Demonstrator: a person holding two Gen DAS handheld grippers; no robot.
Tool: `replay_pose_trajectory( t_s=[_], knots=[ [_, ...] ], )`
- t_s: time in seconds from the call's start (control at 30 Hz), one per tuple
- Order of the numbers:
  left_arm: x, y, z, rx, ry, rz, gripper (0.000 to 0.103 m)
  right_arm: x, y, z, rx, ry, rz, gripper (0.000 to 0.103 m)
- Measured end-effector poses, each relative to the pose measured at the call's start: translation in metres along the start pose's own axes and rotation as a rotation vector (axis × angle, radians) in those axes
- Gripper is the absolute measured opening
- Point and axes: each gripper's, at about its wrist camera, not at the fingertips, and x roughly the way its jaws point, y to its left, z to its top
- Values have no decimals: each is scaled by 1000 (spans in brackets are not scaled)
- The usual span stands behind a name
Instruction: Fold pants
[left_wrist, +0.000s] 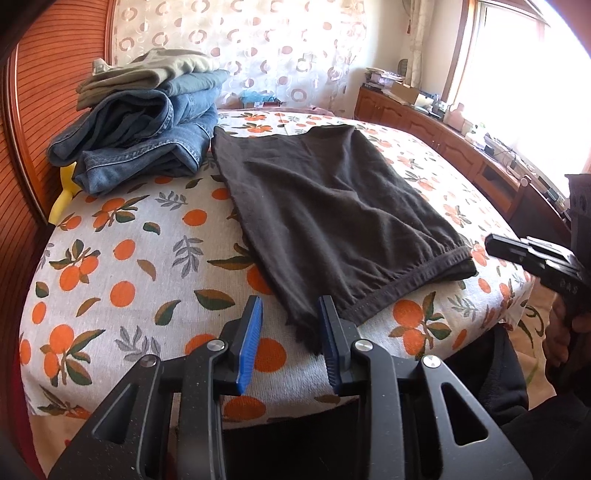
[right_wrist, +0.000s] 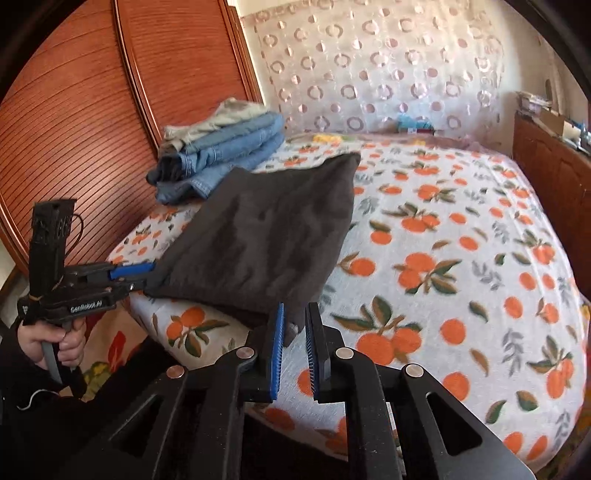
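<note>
Fingers of the left gripper stand apart with a clear gap; a frayed corner of the dark brown pants sits at the inner face of one blue pad, not pinched. Seen from the right wrist, the left gripper points at the pants' near-left corner, a person's hand around its handle. Right gripper: pads a narrow slit apart, nothing pressed between them, just at the pants' near edge. Pants lie folded into a flat rectangle on the orange-print bedspread, cuffs toward the bed's near edge. Stack of folded jeans with olive trousers on top sits beyond, by the wooden headboard.
</note>
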Motion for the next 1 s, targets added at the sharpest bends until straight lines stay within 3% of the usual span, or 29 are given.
replay_pose_trajectory(
  t_s=[0.4,0.57,1.0],
  knots=[
    [3,-1,-4,-20,-11,-22,32,32,7,6,24,40,-14,22],
    [3,-3,-3,-39,-9,-28,32,33,9,9,18,32,-19,34],
    [10,-15,-2,-24,-21,-46,32,45,10,2,23,76,-19,35]
  ],
)
